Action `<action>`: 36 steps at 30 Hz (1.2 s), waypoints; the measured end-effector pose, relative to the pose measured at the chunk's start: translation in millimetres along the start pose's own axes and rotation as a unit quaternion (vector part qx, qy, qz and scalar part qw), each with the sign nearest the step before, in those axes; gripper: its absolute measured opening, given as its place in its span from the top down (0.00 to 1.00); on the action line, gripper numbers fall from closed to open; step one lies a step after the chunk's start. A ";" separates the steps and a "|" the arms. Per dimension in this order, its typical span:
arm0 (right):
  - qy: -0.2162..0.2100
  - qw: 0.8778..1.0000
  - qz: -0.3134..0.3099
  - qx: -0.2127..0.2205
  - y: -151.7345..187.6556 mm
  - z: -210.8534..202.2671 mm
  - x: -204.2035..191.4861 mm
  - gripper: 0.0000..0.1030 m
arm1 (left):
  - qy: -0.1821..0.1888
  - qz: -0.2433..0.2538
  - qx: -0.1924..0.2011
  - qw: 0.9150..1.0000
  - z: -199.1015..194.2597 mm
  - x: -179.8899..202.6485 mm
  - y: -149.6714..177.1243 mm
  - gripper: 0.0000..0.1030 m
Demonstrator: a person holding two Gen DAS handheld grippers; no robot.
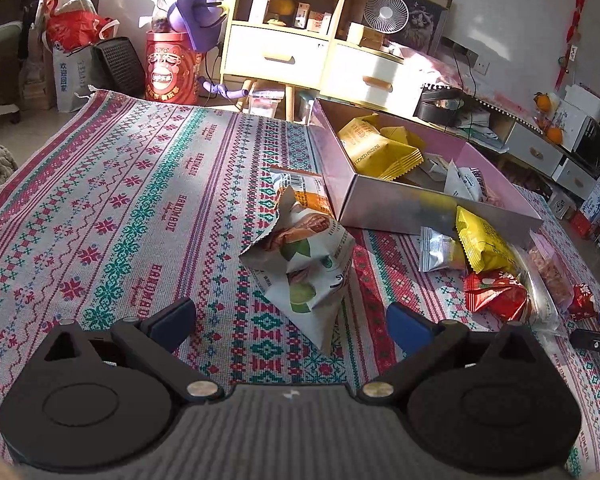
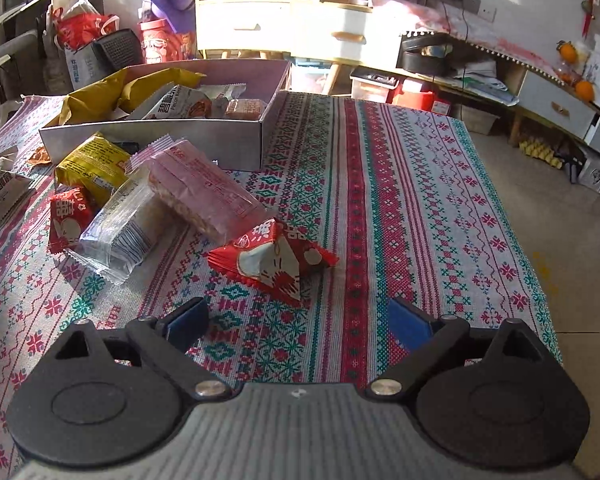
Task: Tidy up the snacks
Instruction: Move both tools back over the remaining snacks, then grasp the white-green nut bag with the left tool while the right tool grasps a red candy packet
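Note:
A silver-and-pink box holds yellow packets and other snacks; it also shows in the right wrist view. My left gripper is open and empty, just short of a white nut packet lying on the patterned cloth. My right gripper is open and empty, just short of a red pyramid packet. Beyond it lie a pink wafer pack, a clear cracker pack, a small red packet and a yellow packet.
An orange packet lies beside the box. Silver, yellow and red packets lie in front of it. The table's right edge drops to the floor. Shelves, a fan and a red drum stand behind.

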State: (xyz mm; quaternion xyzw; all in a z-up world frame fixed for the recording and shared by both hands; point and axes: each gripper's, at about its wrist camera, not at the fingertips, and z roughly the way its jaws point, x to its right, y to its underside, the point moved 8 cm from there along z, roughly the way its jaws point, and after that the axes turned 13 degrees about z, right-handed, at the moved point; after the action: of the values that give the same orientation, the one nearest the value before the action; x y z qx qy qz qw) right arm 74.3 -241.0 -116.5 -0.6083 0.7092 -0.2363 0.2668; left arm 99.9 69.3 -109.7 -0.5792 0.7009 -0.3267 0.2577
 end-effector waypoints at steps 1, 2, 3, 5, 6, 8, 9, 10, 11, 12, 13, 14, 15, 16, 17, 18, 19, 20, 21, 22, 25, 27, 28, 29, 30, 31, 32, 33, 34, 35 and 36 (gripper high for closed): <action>-0.001 1.000 0.003 0.005 -1.2 -0.2 -0.2 0.07 | -0.001 0.006 0.006 1.000 1.4 1.5 -1.6 0.00; 0.000 1.000 0.004 0.007 -3.1 0.0 -1.0 0.07 | 0.001 0.011 0.008 1.000 2.6 2.8 -2.7 0.00; -0.002 1.000 0.002 0.009 -4.9 0.4 -2.4 0.08 | 0.002 0.015 0.010 1.000 3.9 3.8 -4.0 0.00; -0.004 1.000 -0.004 0.013 -6.5 0.3 -6.0 0.09 | 0.002 0.023 0.013 1.000 8.0 5.5 -7.5 0.00; -0.002 1.000 -0.005 0.016 -7.4 1.1 -8.3 0.10 | 0.000 0.026 0.014 1.000 10.4 6.5 -9.0 0.00; 0.003 1.000 -0.003 0.021 -9.7 2.5 -9.9 0.14 | -0.007 0.035 0.016 0.999 13.6 8.9 -11.2 0.00; 0.008 1.000 0.002 0.024 -11.8 3.3 -10.0 0.18 | -0.012 0.040 0.015 0.999 15.7 9.1 -11.9 0.00; 0.008 1.000 0.004 0.026 -12.8 2.9 -10.5 0.19 | -0.015 0.044 0.014 0.999 16.5 10.0 -12.6 0.00; 0.007 1.000 0.005 0.029 -14.3 2.7 -11.3 0.23 | -0.018 0.047 0.013 0.999 17.7 10.8 -13.6 0.00; 0.008 0.999 0.002 0.032 -15.3 2.4 -11.9 0.26 | -0.017 0.047 0.013 0.999 18.4 11.3 -14.6 0.00; 0.010 0.999 -0.002 0.035 -15.9 1.8 -12.8 0.28 | -0.015 0.046 0.014 0.999 19.6 11.3 -15.9 0.01; 0.013 0.999 -0.005 0.038 -16.8 1.7 -13.2 0.31 | -0.014 0.043 0.015 0.999 19.9 11.2 -16.9 0.02; 0.015 0.999 -0.006 0.040 -17.3 1.1 -13.7 0.35 | -0.012 0.041 0.015 0.999 20.5 11.2 -18.0 0.04; 0.016 0.999 -0.007 0.041 -17.7 0.8 -14.3 0.37 | -0.013 0.038 0.015 0.999 20.5 11.0 -18.7 0.06; 0.014 0.999 -0.006 0.042 -18.9 1.5 -13.7 0.42 | -0.013 0.033 0.015 0.999 20.4 10.6 -19.8 0.10; 0.013 0.999 -0.006 0.043 -19.8 1.6 -14.0 0.47 | -0.012 0.031 0.015 0.999 20.0 10.3 -20.5 0.16; 0.011 0.999 -0.006 0.044 -20.0 0.7 -14.6 0.49 | -0.012 0.027 0.015 0.999 19.8 9.9 -21.9 0.19; 0.008 0.999 -0.007 0.045 -21.2 0.3 -15.6 0.52 | -0.009 0.023 0.014 1.000 19.5 9.5 -22.5 0.23; 0.007 0.999 -0.009 0.047 -22.1 -0.2 -16.9 0.55 | -0.005 0.017 0.015 1.000 19.5 8.9 -22.9 0.29; 0.004 0.999 -0.013 0.047 -22.2 -1.0 -18.1 0.57 | -0.003 0.013 0.015 1.000 19.3 8.3 -23.6 0.33; 0.012 0.998 -0.033 0.052 -23.0 -1.1 -22.9 0.64 | -0.001 0.009 0.015 1.000 18.7 8.3 -24.1 0.37; 0.018 0.997 -0.045 0.056 -23.6 -1.4 -24.6 0.68 | -0.003 0.011 0.015 1.000 17.8 9.2 -23.2 0.40; 0.018 0.997 -0.046 0.058 -23.9 -2.2 -24.6 0.69 | -0.002 0.012 0.014 1.000 17.7 9.5 -23.1 0.40; 0.018 0.997 -0.046 0.060 -25.1 -3.3 -24.5 0.71 | -0.001 0.011 0.014 1.000 17.4 9.9 -23.0 0.41; 0.017 0.997 -0.043 0.061 -26.1 -4.1 -23.9 0.71 | 0.000 0.011 0.014 1.000 17.1 10.1 -22.9 0.41; 0.016 0.997 -0.040 0.062 -27.1 -5.0 -23.0 0.71 | 0.001 0.010 0.014 1.000 16.8 10.5 -23.0 0.41; 0.015 0.997 -0.037 0.062 -27.8 -5.8 -22.4 0.71 | 0.002 0.010 0.013 1.000 16.4 11.0 -22.9 0.41; 0.015 0.997 -0.034 0.064 -29.0 -6.0 -21.9 0.72 | 0.004 0.010 0.013 1.000 16.1 11.6 -22.8 0.42; 0.015 0.997 -0.032 0.065 -29.6 -6.3 -21.4 0.72 | 0.005 0.010 0.013 1.000 15.9 12.1 -22.8 0.42; 0.015 0.997 -0.031 0.066 -30.1 -6.6 -20.9 0.73 | 0.006 0.011 0.013 1.000 15.7 12.6 -23.1 0.42; 0.015 0.997 -0.030 0.067 -30.7 -6.8 -20.8 0.73 | 0.007 0.011 0.013 1.000 15.5 13.2 -23.3 0.42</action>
State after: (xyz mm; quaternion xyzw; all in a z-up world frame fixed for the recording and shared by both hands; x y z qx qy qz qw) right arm 94.9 -224.9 -89.3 -0.6063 0.6774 -0.3001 0.2890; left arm 123.8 51.2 -101.9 -0.5656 0.7049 -0.3368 0.2642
